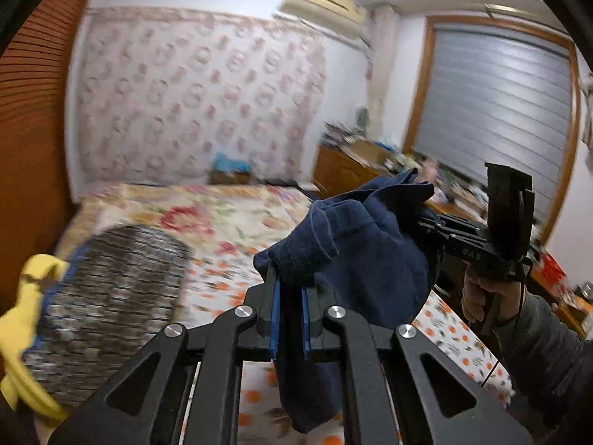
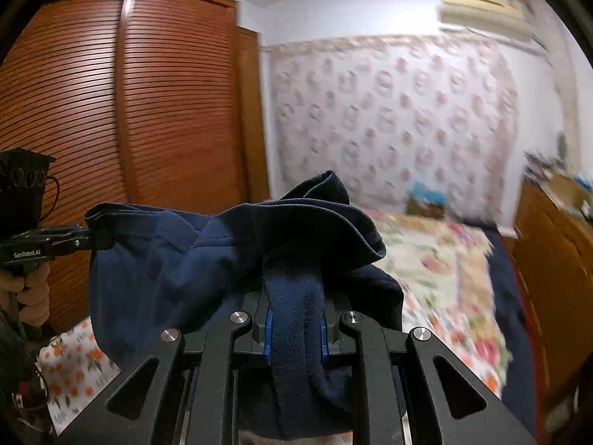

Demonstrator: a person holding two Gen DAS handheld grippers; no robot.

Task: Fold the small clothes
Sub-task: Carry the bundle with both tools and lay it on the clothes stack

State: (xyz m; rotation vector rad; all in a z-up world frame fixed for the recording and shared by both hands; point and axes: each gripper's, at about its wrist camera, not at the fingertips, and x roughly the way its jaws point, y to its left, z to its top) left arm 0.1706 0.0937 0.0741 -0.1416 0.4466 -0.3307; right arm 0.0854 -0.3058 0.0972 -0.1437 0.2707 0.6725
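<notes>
Navy fleece-like garment (image 1: 355, 244), soft, thick, bunched w/ a stitched hem edge showing, hangs in the air above the bed (image 1: 229, 222) between both tools. Left gripper (image 1: 291, 296) clamped on one fold of it, blue pads pinching cloth; right gripper (image 2: 295, 319) likewise clamped on a thick rolled edge (fabric fills the gap). Bedspread floral, orange-fruit print nearer. Slatted wood wardrobe (image 2: 111, 111) behind. Background blurred.
</notes>
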